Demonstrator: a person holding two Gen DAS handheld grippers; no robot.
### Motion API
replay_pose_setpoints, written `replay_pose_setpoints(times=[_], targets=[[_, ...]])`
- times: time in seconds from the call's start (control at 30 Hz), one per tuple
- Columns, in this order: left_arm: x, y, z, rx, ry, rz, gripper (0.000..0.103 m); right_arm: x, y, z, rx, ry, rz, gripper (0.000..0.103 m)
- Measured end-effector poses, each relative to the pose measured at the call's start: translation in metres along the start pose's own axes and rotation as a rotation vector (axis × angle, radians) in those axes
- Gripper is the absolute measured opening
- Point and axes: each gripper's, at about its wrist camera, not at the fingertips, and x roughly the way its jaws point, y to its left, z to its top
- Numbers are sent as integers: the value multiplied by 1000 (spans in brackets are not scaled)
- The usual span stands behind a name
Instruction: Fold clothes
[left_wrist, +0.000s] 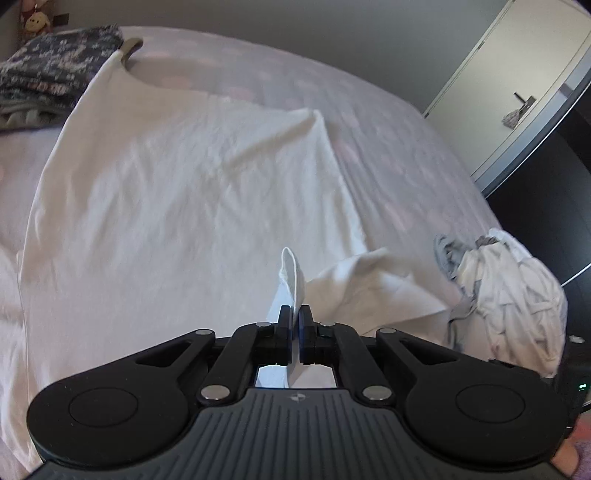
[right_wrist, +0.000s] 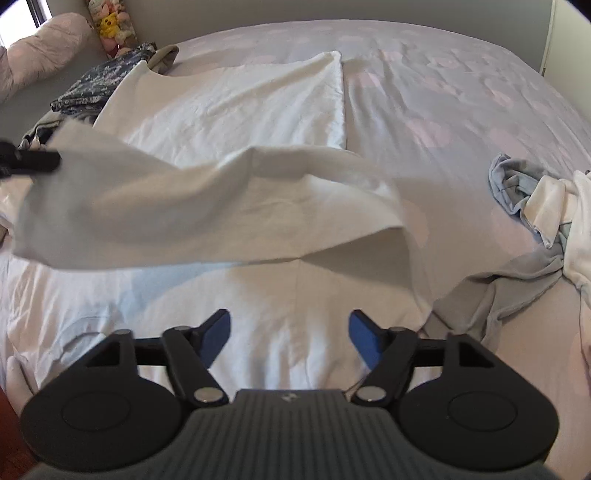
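Shirt (right_wrist: 221, 110) first: a big white one, spread across the bed (right_wrist: 461, 92) ahead of both claws, its far part lying flat, its near part under the right claw (right_wrist: 290, 338). One flap of it is lifted off the bed and hangs in a sagging band across the right view, running from the left claw (left_wrist: 294, 317) at the left edge over to a loose corner ahead and right of the right claw. That sag tells how it will handle: light, thin and limp, with no stiffness to keep a line, so an edge held at only one point droops and creases. It looks like soft cotton, not slippery, and in no way fragile; a firm pinch on a hem or corner should hold it.

Off to the right of both claws lies a crumpled heap (right_wrist: 535, 206) of grey and white clothes, and far ahead on the left a dark patterned stack (left_wrist: 55, 62).

The left claw is clenched on a fold of the shirt's edge, which pokes up between its jaws. The right claw is released, jaws wide apart, hovering low over the near cloth and gripping nothing.

A good second hold, I judge, is the hanging flap's free corner, so the edge travels taut between two points. Whether this flap is being laid over or drawn back, I cannot tell.
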Motion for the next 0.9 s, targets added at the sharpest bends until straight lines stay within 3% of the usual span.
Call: replay_pose_setpoints(times=[0.03, 0.13, 0.33, 0.5, 0.6, 0.77, 0.9], targets=[[-6, -7, 10, 10, -16, -16, 1, 7, -6, 3, 1, 20, 3, 44], [-22, -24, 38, 46, -58, -44, 1, 29, -18, 9, 26, 63, 41, 36], [-54, -36, 71, 56, -119, -81, 1, 63, -25, 15, 24, 100, 3, 35], [-85, -20, 85, 38, -162, -72, 1, 56, -44, 12, 95, 80, -48, 36], [-100, -4, 85, 30, -171, -41, 1, 48, -57, 7, 120, 83, -101, 36], [-108, 46, 72, -22, -122, 63, 0, 36, -63, 5, 135, 113, -105, 30], [-85, 96, 44, -75, -26, 166, 0, 33, -55, 4, 90, 153, -112, 30]])
